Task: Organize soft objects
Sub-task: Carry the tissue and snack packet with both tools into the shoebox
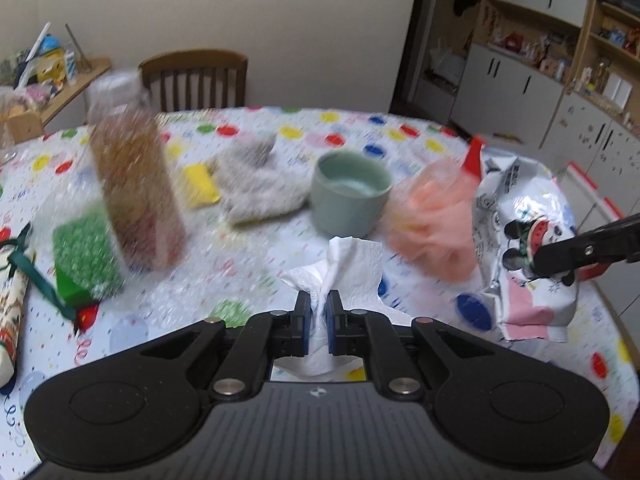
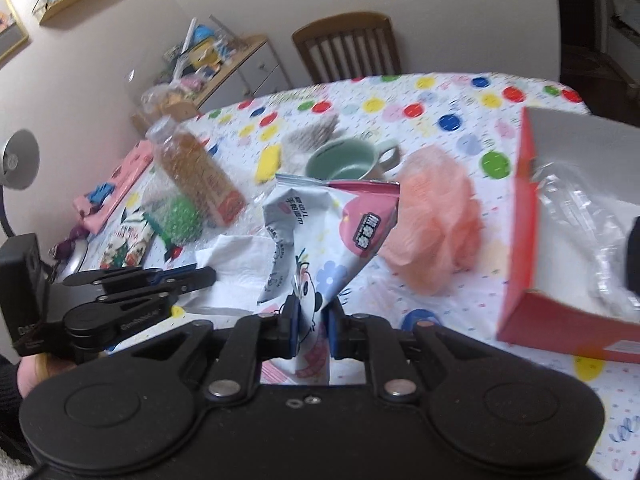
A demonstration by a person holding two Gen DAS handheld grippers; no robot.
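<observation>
The left gripper [image 1: 319,308] is clamped on a white tissue [image 1: 348,268]; the paper is pinched between the blue pads, flares out above them and hangs down below, clear of the table [image 1: 280,128]. The right gripper [image 2: 313,320] is closed on a snack bag [image 2: 320,232], gripping its lower end so that the bag stands up and away from the fingers, with its torn top edge farthest from the camera. In the left wrist view that bag [image 1: 524,248] hangs at the right, the right gripper's black fingers [image 1: 560,256] pressed on its printed face.

Just behind the bag, on the dotted tablecloth, lies a peach mesh pouf [image 2: 436,224] (blurred in both views), between the bag and a red box [image 2: 560,288] at the right. The box is open at the top, white inside, and holds crumpled clear plastic [image 2: 592,216] and something dark at the frame's edge that cannot be made out. A pale green mug [image 1: 348,196] stands beyond the tissue, near the middle of the table; whether anything is in it cannot be told. Left of the mug lie a grey fluffy cloth [image 1: 256,184] and a yellow sponge [image 1: 200,184], touching each other. Further left a bottle [image 1: 136,184] of amber drink stands upright, with a green sponge [image 1: 86,256] just beside it on the near side
</observation>
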